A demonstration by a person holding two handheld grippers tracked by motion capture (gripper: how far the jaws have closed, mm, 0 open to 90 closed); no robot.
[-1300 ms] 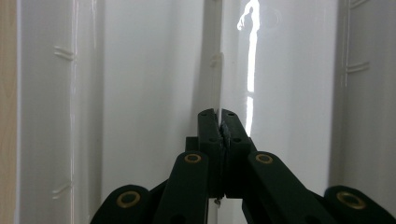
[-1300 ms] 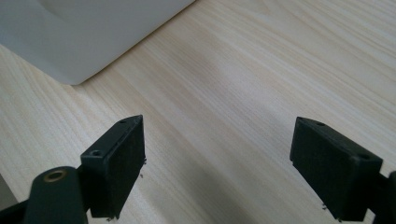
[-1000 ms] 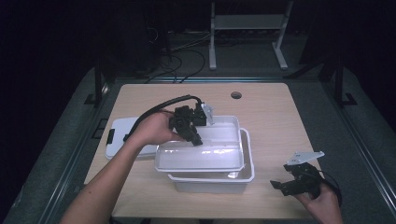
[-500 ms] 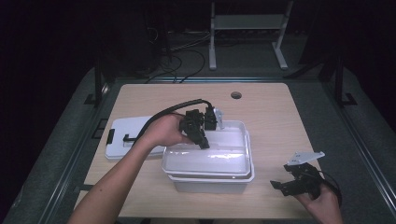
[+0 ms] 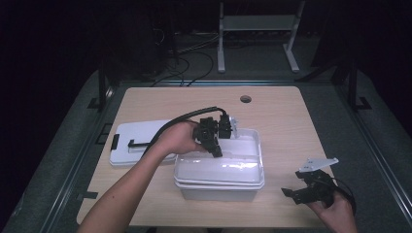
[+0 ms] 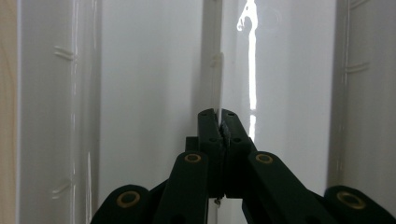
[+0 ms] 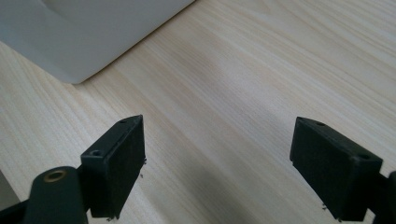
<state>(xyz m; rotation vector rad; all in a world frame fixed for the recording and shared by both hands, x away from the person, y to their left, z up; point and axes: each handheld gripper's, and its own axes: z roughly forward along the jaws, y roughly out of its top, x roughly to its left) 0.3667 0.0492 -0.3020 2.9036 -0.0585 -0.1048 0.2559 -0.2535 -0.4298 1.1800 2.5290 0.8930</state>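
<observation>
Dark room, wooden table (image 5: 282,126). Left gripper (image 6: 218,122) pinched shut on upper bin's (image 5: 243,167) rim, nested almost squarely in lower bin (image 5: 214,193). Right gripper (image 7: 217,163) wide open, empty, well apart at right.

You carried upper white tray (image 5: 221,167) rightward with left gripper (image 5: 217,150), jaws pinched on its rim. Tray, earlier offset left of lower white bin (image 5: 218,191), came to sit nearly square over it. Your left hand (image 5: 177,137) travelled right likewise.
</observation>
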